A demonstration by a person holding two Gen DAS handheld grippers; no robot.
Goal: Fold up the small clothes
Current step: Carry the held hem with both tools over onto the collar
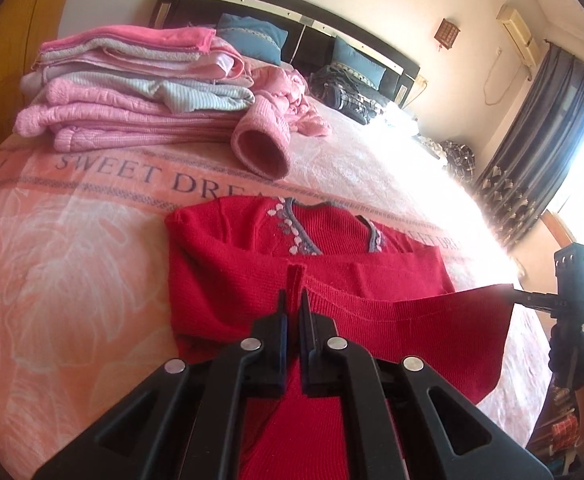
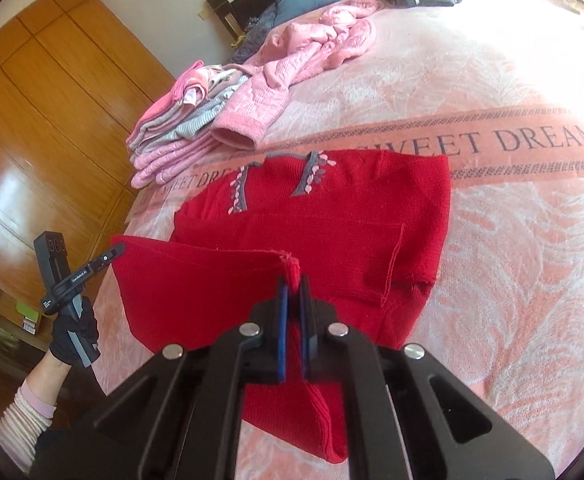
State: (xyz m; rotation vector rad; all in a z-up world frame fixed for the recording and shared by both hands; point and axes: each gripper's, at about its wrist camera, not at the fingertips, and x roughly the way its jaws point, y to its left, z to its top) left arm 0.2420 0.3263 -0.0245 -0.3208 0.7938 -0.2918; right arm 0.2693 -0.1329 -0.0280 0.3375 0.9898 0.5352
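Each hand-held gripper pinches a hem corner of the red sweater (image 2: 311,216) lying on the bed (image 2: 511,260); the left hand-held gripper (image 1: 293,304) and right hand-held gripper (image 2: 293,288) lift the hem taut, likely to fold it toward the collar.

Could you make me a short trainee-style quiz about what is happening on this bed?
1. True or false: both the left tongs and the right tongs are pinching the red sweater.
2. Which part of the sweater is lifted off the blanket? A) the collar B) the bottom edge C) nothing
3. Fill in: the stack of folded clothes lies ______ the sweater's collar, toward the headboard.

Key: 1. True; each holds one corner. 2. B; the collar lies flat. 3. Beyond.
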